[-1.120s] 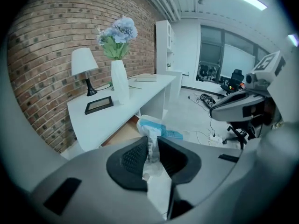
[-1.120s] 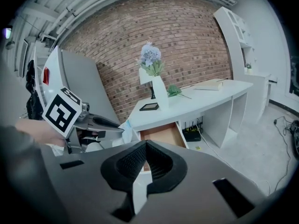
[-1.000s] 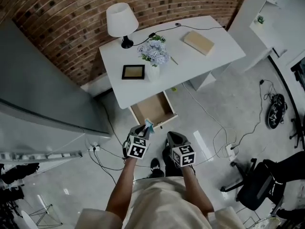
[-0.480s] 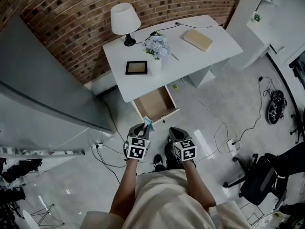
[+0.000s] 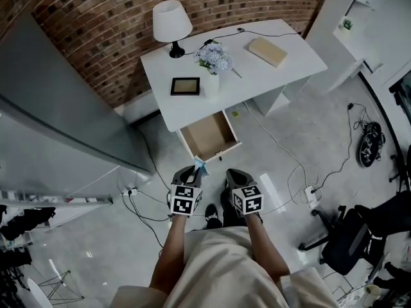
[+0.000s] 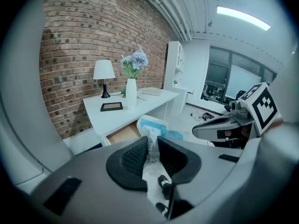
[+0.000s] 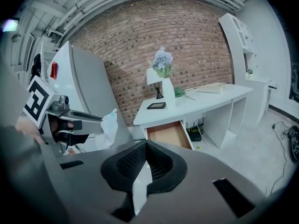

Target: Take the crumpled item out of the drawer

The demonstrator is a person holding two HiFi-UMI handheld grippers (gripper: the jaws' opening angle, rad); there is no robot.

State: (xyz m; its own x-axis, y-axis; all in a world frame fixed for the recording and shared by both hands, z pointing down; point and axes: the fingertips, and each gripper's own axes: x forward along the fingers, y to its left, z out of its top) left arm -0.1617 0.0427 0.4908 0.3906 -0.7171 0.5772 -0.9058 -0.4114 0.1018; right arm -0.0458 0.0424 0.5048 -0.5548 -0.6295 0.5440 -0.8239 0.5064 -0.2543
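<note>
**Crumpled item out of the drawer, pinched in the left gripper**

The left gripper [image 5: 194, 170] grips the crumpled item [image 5: 200, 165]. In the left gripper view its jaws are closed on the thin white film. The film passes between the two ribbed pads and comes out beyond their tips. The item is in the air above the floor, in front of the open drawer [image 5: 209, 136], and it does not touch the drawer.

In the right gripper view the long axis of the item stands nearly upright, across the line of the jaws. A small light-blue end points up, and the wider white part hangs below the tips. In the head view the blue end points toward the drawer. There is some blue print on the film, but it is too small and too wrinkled to read.

The right gripper [image 5: 232, 174] is just beside the left one. Its jaws meet at the tips and nothing is between them. The cubes on both grippers carry only black-and-white square patterns, no letters.

The drawer is pulled out from the front edge of the white desk [image 5: 270, 82], and its brown bottom is visible. On the tabletop, a lamp [image 5: 171, 21] stands at the back left corner. A vase [image 5: 210, 82] with pale flowers stands near the middle. A dark picture frame [image 5: 185, 86] lies just beside the vase, toward the left edge. A flat tan book [image 5: 268, 52] lies toward the back right corner. I can read no writing on any of them.
</note>
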